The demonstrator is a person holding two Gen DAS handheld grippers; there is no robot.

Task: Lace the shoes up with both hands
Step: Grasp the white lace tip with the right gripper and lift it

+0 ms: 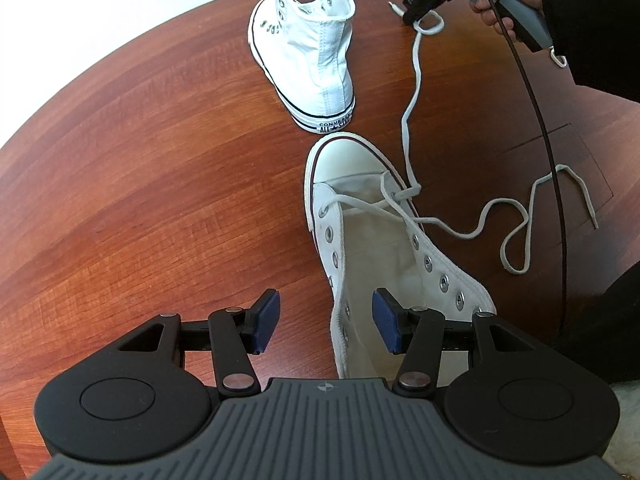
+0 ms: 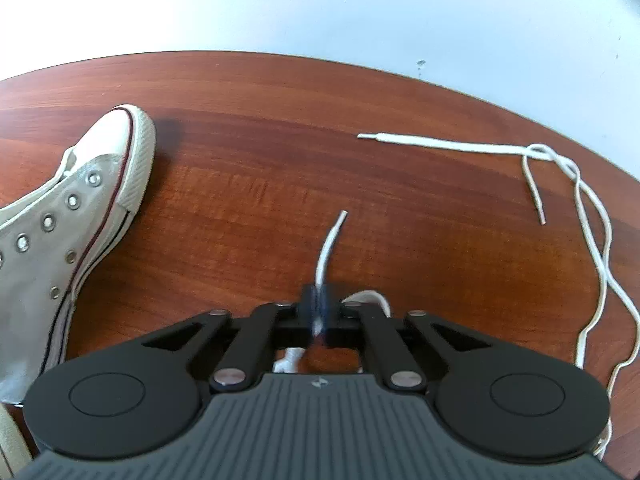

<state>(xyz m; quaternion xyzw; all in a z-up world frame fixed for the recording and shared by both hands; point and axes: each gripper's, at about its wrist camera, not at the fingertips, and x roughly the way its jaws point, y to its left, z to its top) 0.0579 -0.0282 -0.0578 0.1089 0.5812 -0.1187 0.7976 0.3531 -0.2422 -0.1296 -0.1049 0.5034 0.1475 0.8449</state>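
Above the near shoe's [image 1: 380,248] open collar, the left gripper [image 1: 326,322] hung with jaws wide, holding nothing. That shoe carried a lace [image 1: 412,92] through its toe eyelets only, so lacing had barely begun. Beyond its toe, the right gripper [image 2: 318,314] had its jaws pinched on the lace near its tip; next, that tip needed steering to an empty eyelet. A second shoe [image 1: 308,52] stood farther off on the reddish wooden table [image 1: 140,180], a pale wall [image 2: 320,4] behind.

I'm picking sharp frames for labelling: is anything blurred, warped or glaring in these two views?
Right wrist view: the right tool, shut on the lace, is smeared by motion; the table stays sharp. Left wrist view: crisp, but the fisheye bows the table edge; a bright sheen lies beside the far shoe.
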